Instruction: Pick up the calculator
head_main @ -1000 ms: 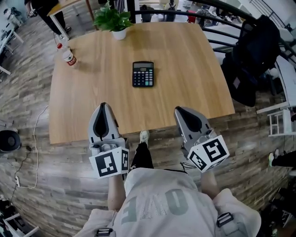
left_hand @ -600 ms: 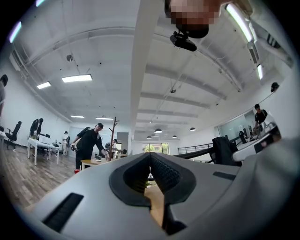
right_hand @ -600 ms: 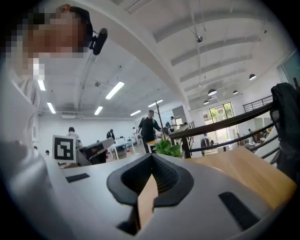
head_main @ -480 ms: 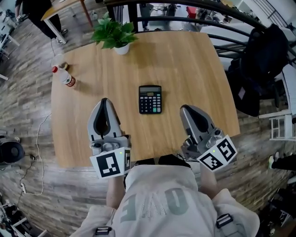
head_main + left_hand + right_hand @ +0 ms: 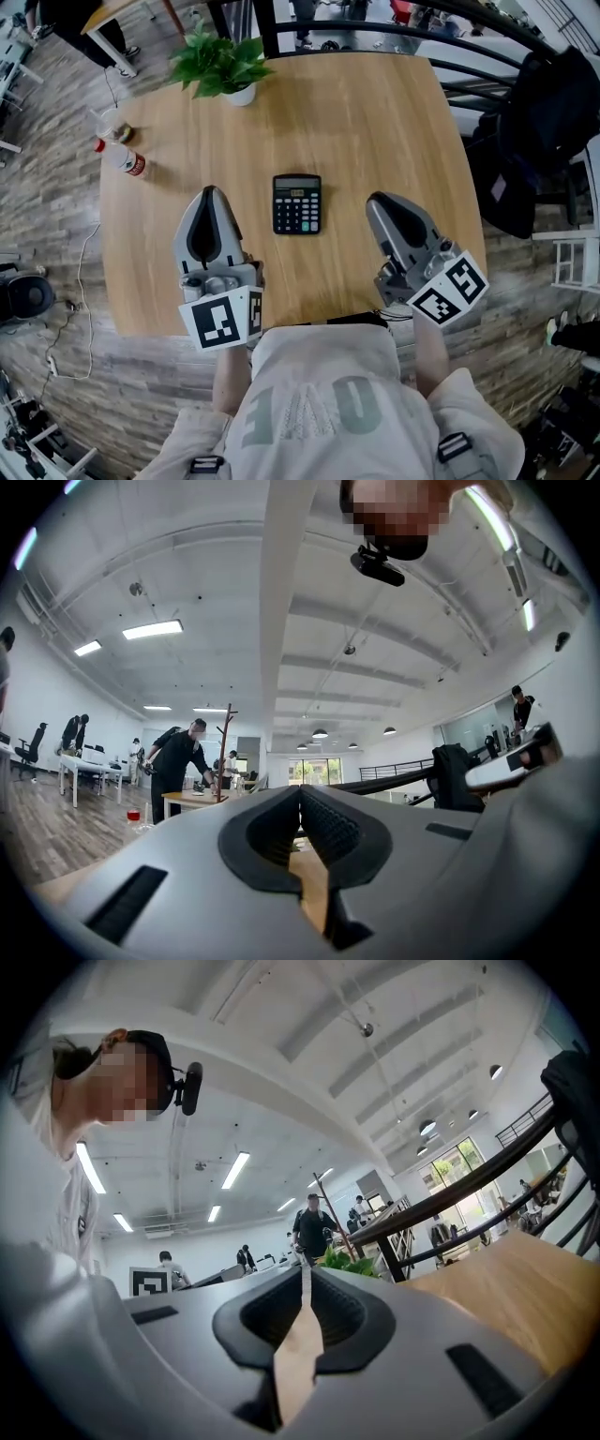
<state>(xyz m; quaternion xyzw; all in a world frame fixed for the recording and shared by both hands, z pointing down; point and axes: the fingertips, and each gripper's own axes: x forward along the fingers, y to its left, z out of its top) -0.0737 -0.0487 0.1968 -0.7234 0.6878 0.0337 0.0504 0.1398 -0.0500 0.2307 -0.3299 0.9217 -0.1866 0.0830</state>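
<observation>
The black calculator [image 5: 297, 203] lies flat near the middle of the wooden table [image 5: 375, 122], keys up. My left gripper [image 5: 210, 192] hovers over the table just left of it, jaws closed tip to tip with nothing between them. My right gripper [image 5: 378, 200] sits the same distance off on its right side, also shut and empty. Both point away from me, and neither touches the calculator. In the left gripper view the left gripper [image 5: 300, 789] shows its tips meeting. The right gripper [image 5: 305, 1269] in its own view looks the same. The calculator appears in neither gripper view.
A potted plant [image 5: 220, 64] stands at the table's far left edge, and a plastic bottle [image 5: 120, 157] lies near the left edge. A dark railing [image 5: 375, 33] runs behind the table. A black coat [image 5: 544, 122] hangs to the right. People stand at desks in the background.
Both grippers have moved forward from the table's near edge, and their tips are now level with the calculator on either side. Their jaws stay closed.
</observation>
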